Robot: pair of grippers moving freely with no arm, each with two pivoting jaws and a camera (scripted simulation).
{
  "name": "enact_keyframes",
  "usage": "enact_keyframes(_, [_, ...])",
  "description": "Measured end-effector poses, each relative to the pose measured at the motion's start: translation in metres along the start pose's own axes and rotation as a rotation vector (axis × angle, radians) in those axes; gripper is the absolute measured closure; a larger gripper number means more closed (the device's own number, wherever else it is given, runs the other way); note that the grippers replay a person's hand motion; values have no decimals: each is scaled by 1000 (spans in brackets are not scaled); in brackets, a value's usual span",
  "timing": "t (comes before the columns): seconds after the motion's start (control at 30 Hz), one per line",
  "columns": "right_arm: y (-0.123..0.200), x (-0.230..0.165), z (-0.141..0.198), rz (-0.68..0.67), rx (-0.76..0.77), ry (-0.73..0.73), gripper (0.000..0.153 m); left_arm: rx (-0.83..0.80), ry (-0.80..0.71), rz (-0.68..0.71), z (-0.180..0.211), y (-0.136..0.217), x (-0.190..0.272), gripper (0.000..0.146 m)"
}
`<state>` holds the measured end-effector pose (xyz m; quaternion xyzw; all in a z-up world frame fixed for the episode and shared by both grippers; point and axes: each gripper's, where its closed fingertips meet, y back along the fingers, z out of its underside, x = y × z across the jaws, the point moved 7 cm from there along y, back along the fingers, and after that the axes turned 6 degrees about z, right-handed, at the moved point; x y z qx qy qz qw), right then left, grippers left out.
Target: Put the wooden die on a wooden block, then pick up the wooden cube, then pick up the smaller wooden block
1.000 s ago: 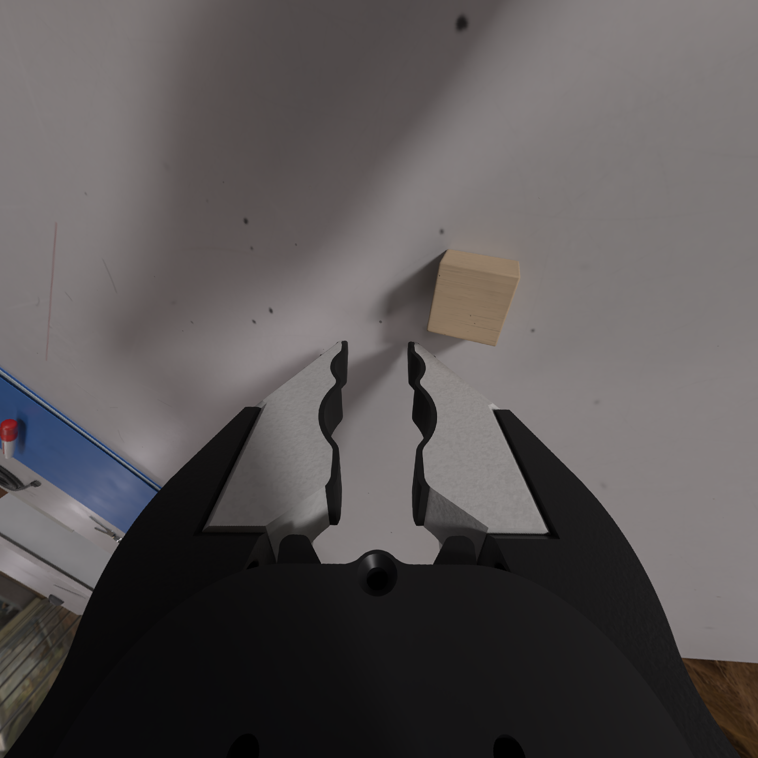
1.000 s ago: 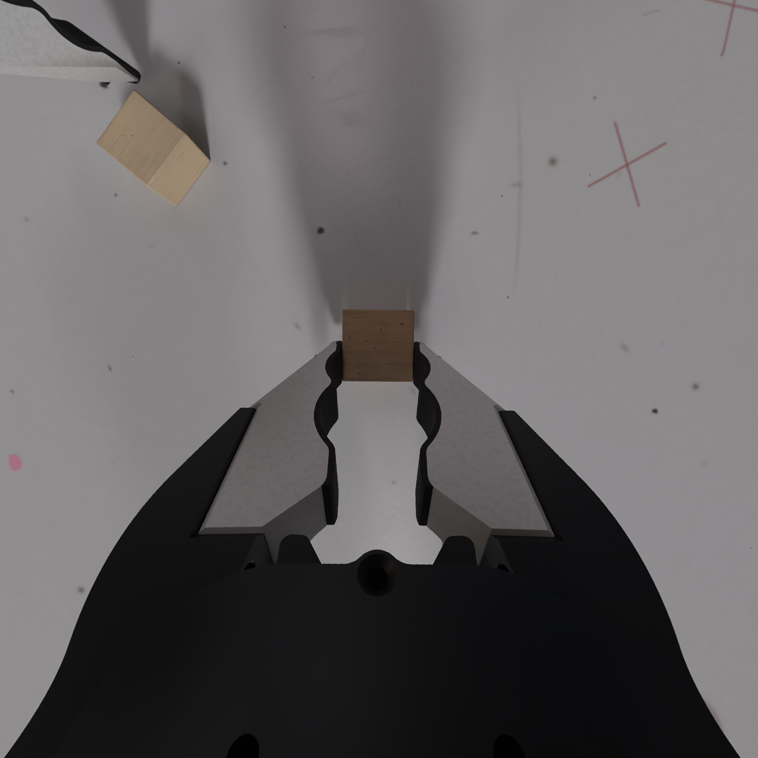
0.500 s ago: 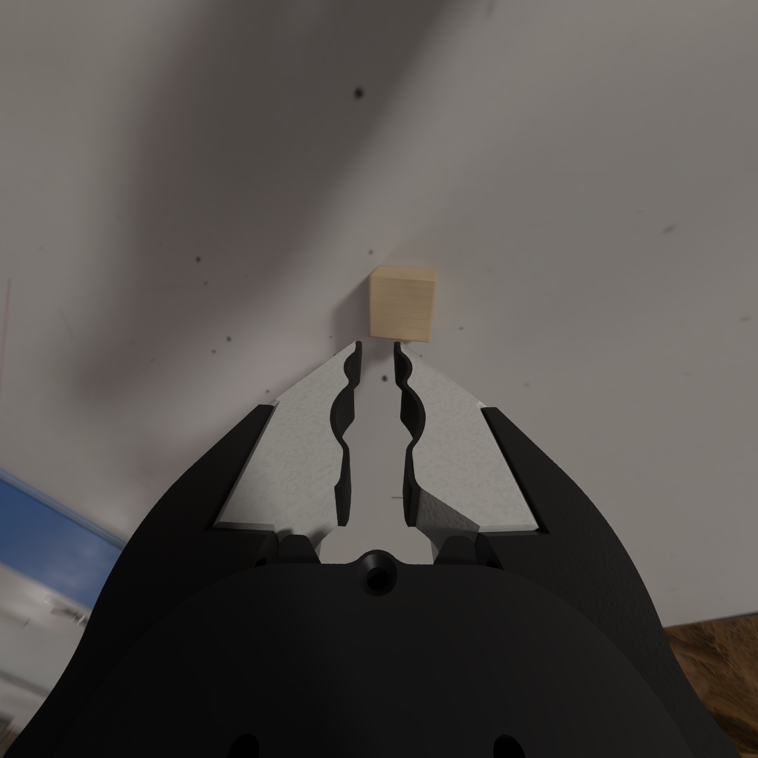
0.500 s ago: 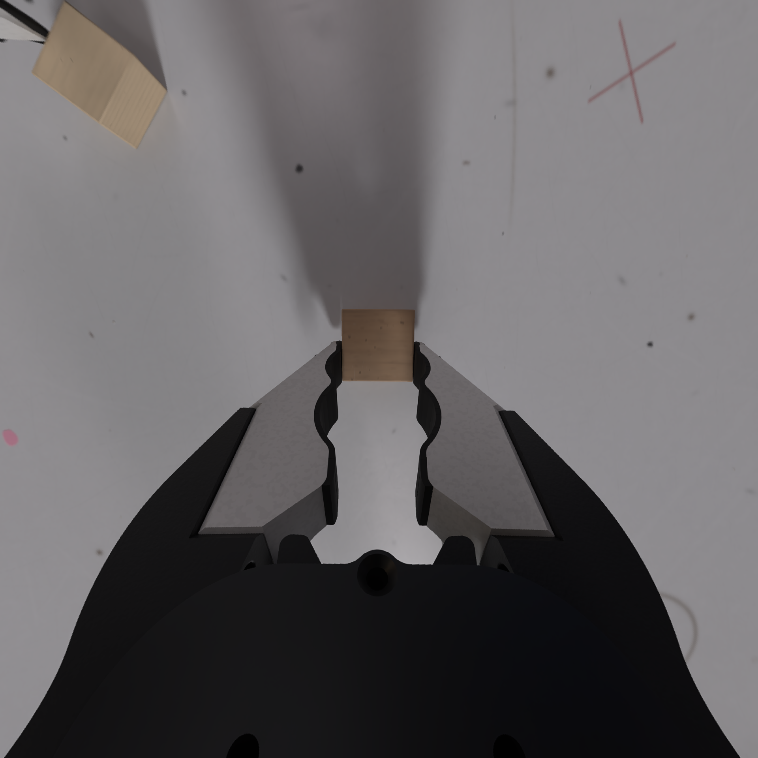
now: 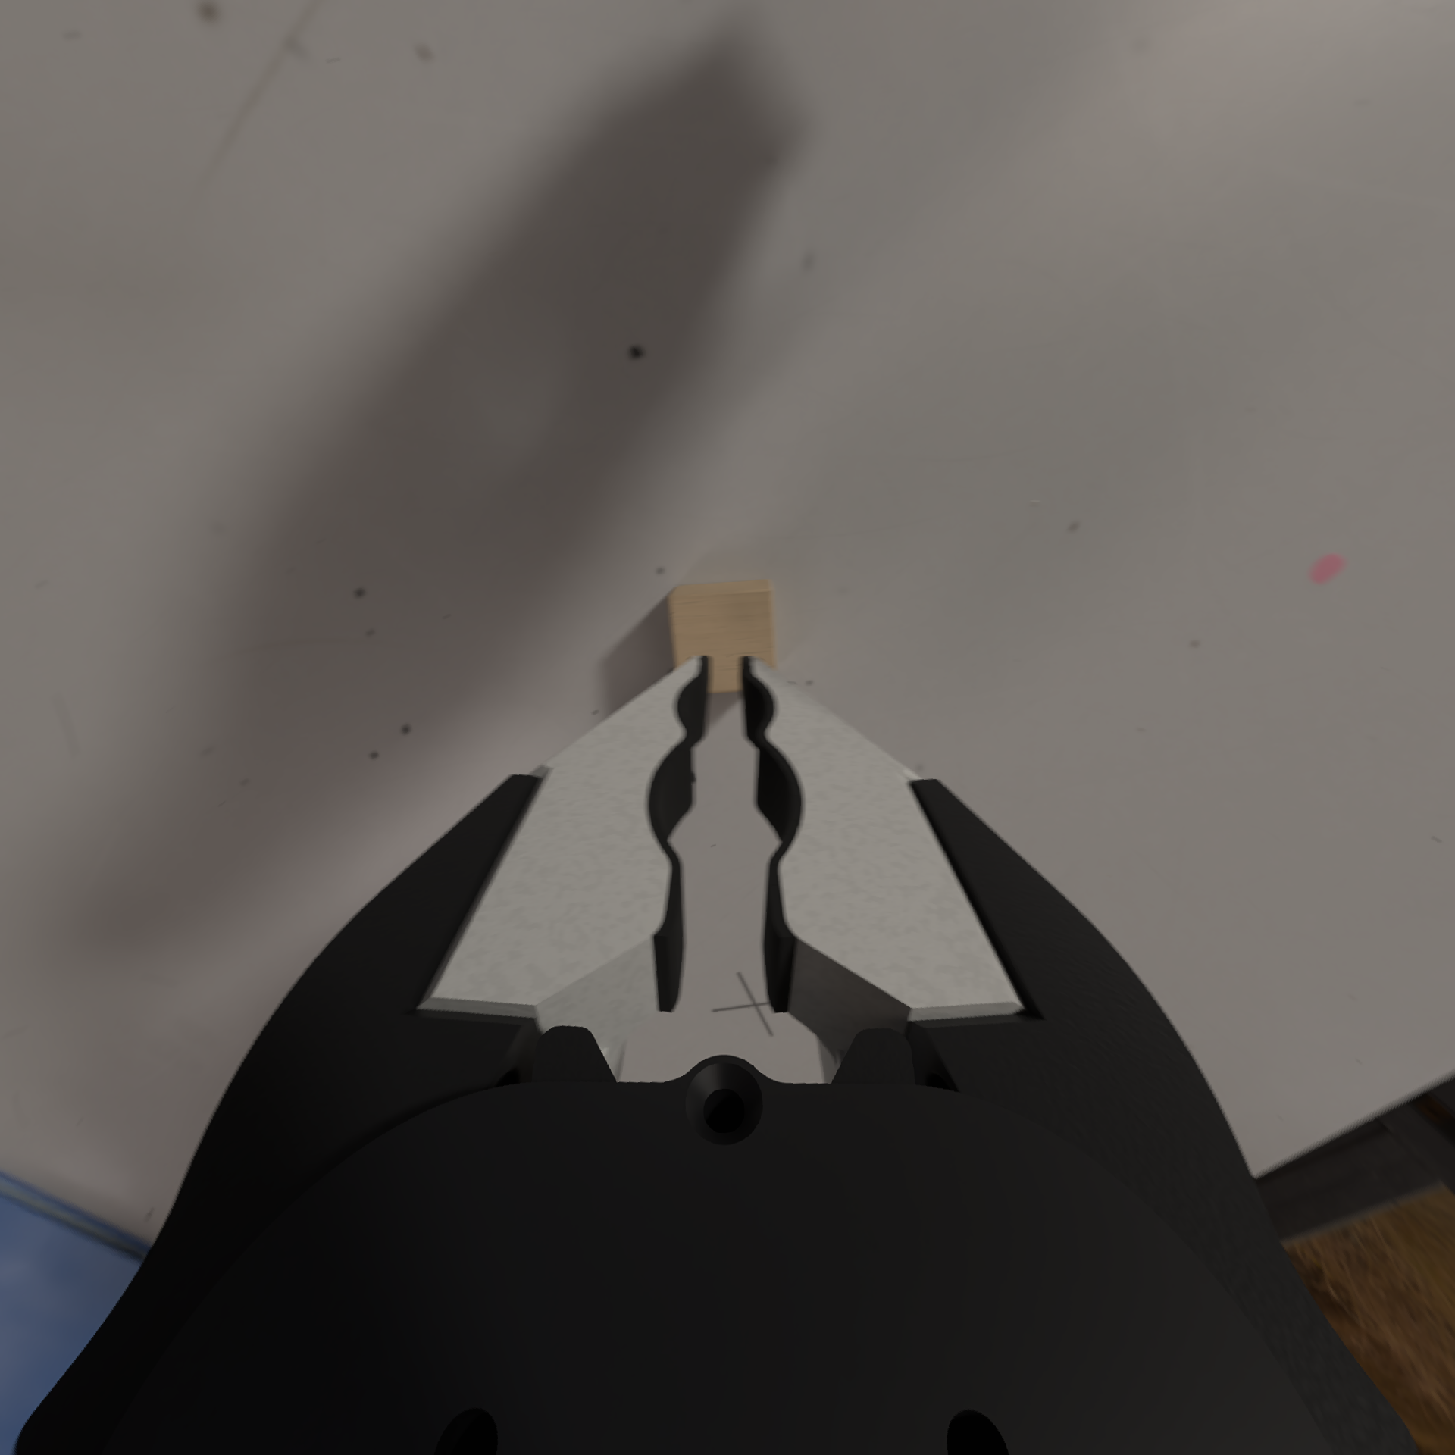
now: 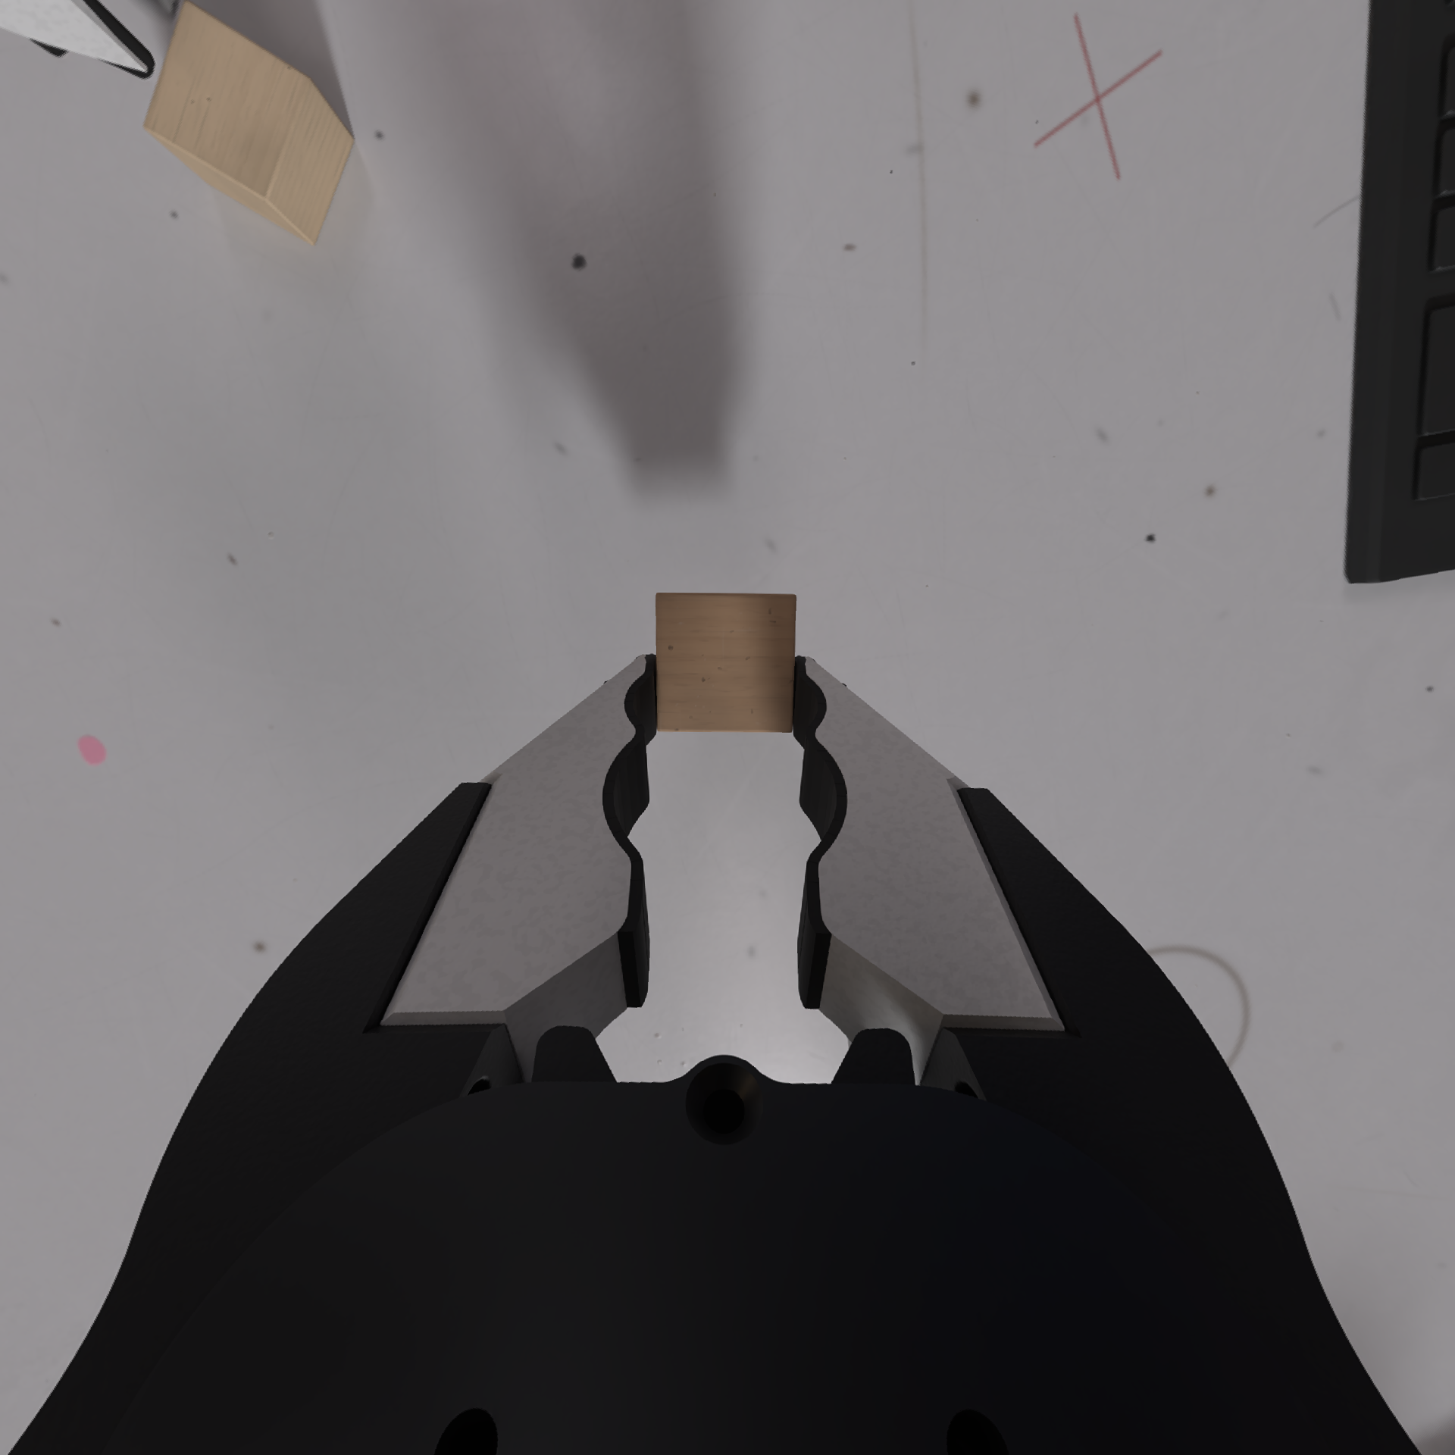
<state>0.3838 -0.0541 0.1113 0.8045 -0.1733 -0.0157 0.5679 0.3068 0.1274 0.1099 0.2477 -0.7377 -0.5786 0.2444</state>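
My right gripper is shut on a small brown wooden cube and holds it above the white table; its shadow falls farther ahead. A pale wooden block lies on the table at the upper left of the right wrist view, with a fingertip of the left gripper beside it. In the left wrist view the same pale block sits just beyond my left gripper. Its jaws are nearly together with a thin gap and hold nothing.
A black keyboard-like object lies at the right edge of the right wrist view. A red cross mark and a pink dot are on the table. The table edge, wooden floor and a blue object show low in the left wrist view.
My left gripper has narrowed its jaws and lined up with the pale block. My right gripper has risen with the brown cube still held, and the black object has come into view.
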Motion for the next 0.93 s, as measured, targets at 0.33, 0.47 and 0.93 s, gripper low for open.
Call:
enact_keyframes(0.33, [49, -3, 7, 79, 36, 39, 118, -190, 13, -6, 11, -29, -9, 97])
enact_keyframes(0.47, [94, 0, 27, 142, 56, 8, 119, -192, 12, 8, 9, -29, -6, 115])
enact_keyframes(0.93, [120, 14, 238, 342, -85, -793, 119, -6, -140, 84, -9, 42, 27, 115])
